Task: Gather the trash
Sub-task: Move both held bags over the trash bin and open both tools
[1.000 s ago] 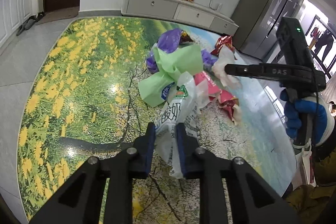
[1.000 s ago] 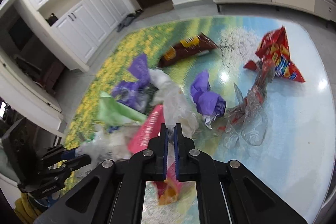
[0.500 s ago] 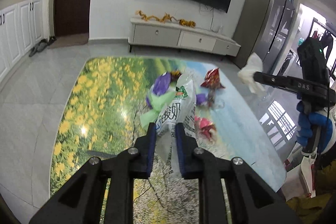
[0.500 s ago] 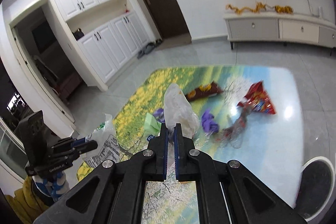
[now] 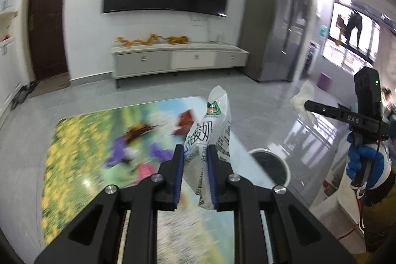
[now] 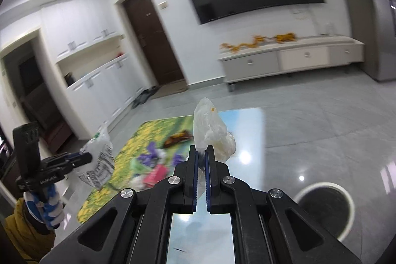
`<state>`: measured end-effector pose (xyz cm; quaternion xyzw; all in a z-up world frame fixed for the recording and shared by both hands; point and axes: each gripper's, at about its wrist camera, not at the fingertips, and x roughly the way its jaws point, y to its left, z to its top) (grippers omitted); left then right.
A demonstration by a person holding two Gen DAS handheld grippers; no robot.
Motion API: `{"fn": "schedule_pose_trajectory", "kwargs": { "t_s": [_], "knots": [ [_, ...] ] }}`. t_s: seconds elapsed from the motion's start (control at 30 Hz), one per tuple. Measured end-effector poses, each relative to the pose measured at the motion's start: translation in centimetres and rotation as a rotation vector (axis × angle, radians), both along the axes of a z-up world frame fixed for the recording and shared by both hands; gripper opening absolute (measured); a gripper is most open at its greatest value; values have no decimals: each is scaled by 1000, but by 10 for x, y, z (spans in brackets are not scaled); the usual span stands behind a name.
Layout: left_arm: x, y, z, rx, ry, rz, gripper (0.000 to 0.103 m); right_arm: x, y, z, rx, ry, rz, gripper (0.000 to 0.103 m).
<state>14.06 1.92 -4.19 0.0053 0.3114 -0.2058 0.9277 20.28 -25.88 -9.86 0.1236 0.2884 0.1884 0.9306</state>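
My left gripper (image 5: 196,152) is shut on a clear printed plastic wrapper (image 5: 210,130), held up above the flower-print table (image 5: 57,165); from the right wrist view that wrapper (image 6: 99,160) hangs at the left. My right gripper (image 6: 201,152) is shut on a crumpled clear plastic bag (image 6: 210,130), also lifted off the table; in the left wrist view the bag (image 5: 303,103) shows at the right. Purple, pink and brown wrappers (image 5: 138,147) lie blurred on the table below. A white round trash bin (image 6: 321,209) with a dark inside stands on the floor at the table's right.
The same bin (image 5: 271,165) sits just right of the table's near corner. A low TV cabinet (image 5: 173,61) and wall TV stand behind, a grey fridge (image 5: 274,26) at the right. A gloved hand (image 5: 363,165) holds the right gripper. Glossy floor tiles surround the table.
Both grippers have risen and pulled back from the trash pile, each carrying its piece of plastic. The table has shrunk in view and the bin has come into sight.
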Motion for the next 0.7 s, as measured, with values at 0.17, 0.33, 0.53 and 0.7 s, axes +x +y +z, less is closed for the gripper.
{"fn": "schedule_pose_trajectory", "kwargs": {
  "t_s": [0.17, 0.33, 0.53, 0.7],
  "knots": [
    [32, -90, -8, 46, 39, -135, 17, 1, -67, -33, 7, 59, -136, 5],
    [67, -186, -36, 119, 107, -252, 17, 10, -123, -81, 68, 146, -246, 5],
    [100, -278, -80, 205, 184, -343, 17, 24, -167, -141, 133, 262, -333, 6],
    [123, -328, -118, 226, 252, -365, 18, 41, -186, -173, 155, 326, -365, 7]
  ]
}}
